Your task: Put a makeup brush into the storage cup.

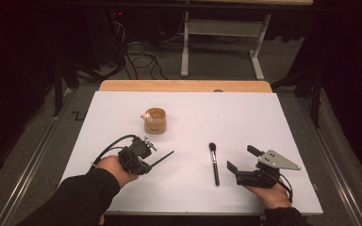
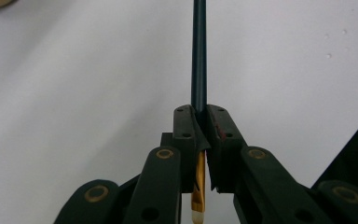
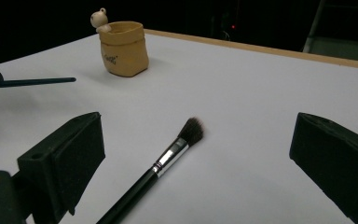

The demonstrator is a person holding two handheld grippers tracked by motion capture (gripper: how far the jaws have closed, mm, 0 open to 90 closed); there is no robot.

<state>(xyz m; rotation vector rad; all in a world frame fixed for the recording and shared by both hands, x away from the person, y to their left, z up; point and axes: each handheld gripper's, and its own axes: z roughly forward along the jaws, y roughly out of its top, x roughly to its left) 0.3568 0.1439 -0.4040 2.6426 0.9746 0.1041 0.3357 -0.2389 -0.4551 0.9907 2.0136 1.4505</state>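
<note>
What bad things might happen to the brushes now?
The left gripper pinches the thin brush near its bristle end, so the long handle sticks far out; it might swing or slip as it is carried. Aimed badly, it might knock the pot over. The makeup brush lies slanted between the right gripper's wide-open jaws, so a grab might push it away instead of catching it.

Only the cup (image 1: 155, 121) and makeup brush (image 1: 214, 162) interrupt the table (image 1: 245, 117).
</note>
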